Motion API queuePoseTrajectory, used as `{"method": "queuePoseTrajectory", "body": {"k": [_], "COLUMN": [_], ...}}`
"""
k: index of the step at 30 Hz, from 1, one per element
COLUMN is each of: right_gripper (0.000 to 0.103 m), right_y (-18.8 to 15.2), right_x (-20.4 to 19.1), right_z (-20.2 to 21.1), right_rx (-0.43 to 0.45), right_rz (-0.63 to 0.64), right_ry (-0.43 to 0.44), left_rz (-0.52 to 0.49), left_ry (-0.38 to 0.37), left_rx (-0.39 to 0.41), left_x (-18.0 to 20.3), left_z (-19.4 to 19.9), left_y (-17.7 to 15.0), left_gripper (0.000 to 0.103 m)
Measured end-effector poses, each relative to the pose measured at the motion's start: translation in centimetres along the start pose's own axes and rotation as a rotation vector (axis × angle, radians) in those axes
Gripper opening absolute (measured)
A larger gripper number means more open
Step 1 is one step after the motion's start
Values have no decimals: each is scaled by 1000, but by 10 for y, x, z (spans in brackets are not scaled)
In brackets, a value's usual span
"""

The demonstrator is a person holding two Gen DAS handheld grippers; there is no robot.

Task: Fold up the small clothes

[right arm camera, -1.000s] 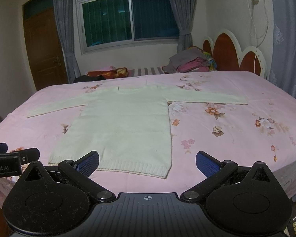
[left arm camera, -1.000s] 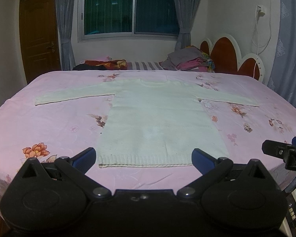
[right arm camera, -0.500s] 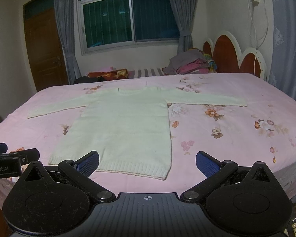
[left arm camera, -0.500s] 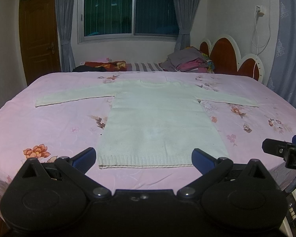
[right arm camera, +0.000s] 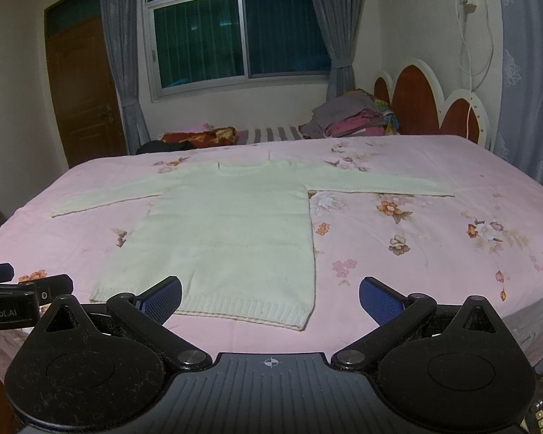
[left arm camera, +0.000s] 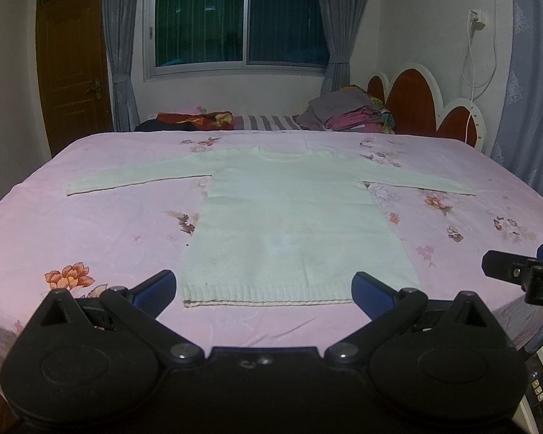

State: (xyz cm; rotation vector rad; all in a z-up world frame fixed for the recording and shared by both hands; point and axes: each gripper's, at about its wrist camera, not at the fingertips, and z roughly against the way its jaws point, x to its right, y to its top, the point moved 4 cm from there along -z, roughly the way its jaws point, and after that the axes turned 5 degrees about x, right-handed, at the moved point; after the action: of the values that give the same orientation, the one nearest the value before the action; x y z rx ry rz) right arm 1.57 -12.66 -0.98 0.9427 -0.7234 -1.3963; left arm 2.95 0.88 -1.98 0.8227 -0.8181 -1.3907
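A cream sweater point(left arm camera: 293, 224) lies flat, sleeves spread, on a pink floral bedspread point(left arm camera: 90, 224). The left gripper point(left arm camera: 262, 289) and right gripper point(right arm camera: 270, 294) hover near its hem, fingers spread wide, holding nothing.

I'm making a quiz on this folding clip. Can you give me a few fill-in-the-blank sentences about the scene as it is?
1. The white sweater lies spread flat on a ____ floral bedsheet.
2. Both of its sleeves are stretched ____ to the sides.
3. The left gripper and right gripper are both ____.
4. Folded clothes are stacked beside the ____.

Missing words: pink; outward; open; headboard
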Motion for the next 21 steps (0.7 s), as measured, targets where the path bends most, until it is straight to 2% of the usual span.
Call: {"method": "queuePoseTrajectory", "body": {"k": [21], "right_gripper": [103], "right_y": [-2], "right_x": [1], "right_z": [0], "right_rx": [-3], "right_rz": [-5], "right_ry": [2], "left_rz": [-2], "left_ry": [5], "left_rx": [-2], "left_x": [1], "left_z": [2], "left_y": [-5], "left_gripper": [103]}}
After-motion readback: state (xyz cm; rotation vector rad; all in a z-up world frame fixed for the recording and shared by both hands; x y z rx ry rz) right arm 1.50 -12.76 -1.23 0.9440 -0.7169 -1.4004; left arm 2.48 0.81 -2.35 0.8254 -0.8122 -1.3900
